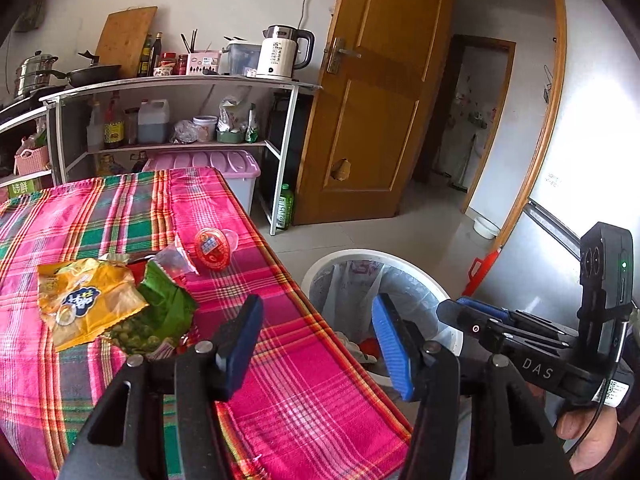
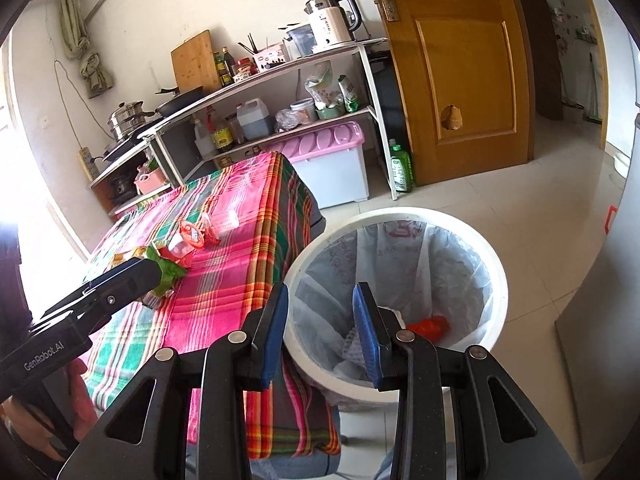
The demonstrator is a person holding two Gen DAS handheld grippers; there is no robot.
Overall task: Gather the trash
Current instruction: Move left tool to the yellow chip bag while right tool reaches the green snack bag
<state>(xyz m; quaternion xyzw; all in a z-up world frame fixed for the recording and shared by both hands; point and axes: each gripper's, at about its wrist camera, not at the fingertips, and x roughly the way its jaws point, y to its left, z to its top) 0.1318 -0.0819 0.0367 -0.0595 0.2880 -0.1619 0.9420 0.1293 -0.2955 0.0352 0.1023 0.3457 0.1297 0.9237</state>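
Both tongs are empty: the left tongs [image 1: 316, 344] gape wide, the right tongs [image 2: 320, 334] part-open over the bin [image 2: 496, 276]. Wrappers [image 1: 92, 304] lie mid-bench near its bin-side edge (pinch one loose flap, lift clear).

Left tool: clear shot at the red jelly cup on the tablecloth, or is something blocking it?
Probably yes. The left tool is open and empty over the near table edge; the red jelly cup lies ahead on bare cloth, with the wrapper pile off to the side.

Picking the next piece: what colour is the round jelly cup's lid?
Red, on the jelly cup; left wrist view shows it best.
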